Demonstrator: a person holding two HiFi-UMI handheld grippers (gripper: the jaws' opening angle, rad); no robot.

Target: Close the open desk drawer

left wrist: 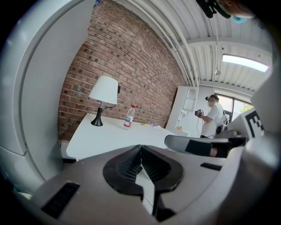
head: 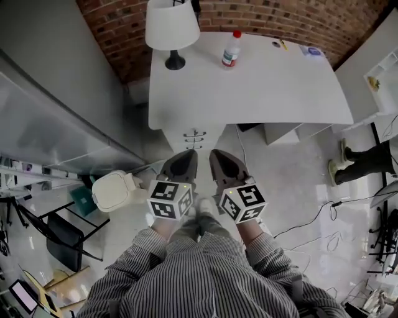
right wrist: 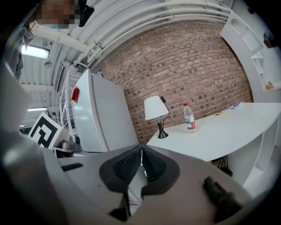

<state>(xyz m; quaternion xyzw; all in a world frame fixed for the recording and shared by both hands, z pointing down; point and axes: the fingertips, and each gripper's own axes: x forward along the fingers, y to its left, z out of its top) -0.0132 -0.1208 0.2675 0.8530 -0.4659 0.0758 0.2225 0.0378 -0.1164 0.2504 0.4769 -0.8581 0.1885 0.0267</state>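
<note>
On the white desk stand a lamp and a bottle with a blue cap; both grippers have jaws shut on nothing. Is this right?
Almost. The bottle has a red cap, not blue, as the head view shows. The lamp stands with it on the white desk, and the left gripper and right gripper have jaws shut on nothing.

Black-and-white square markers on my left claw (head: 188, 156) and right claw (head: 217, 156), grey-striped sleeves (head: 205, 273), white tabletop (head: 280, 87), red brick wall (head: 298, 18)
</note>
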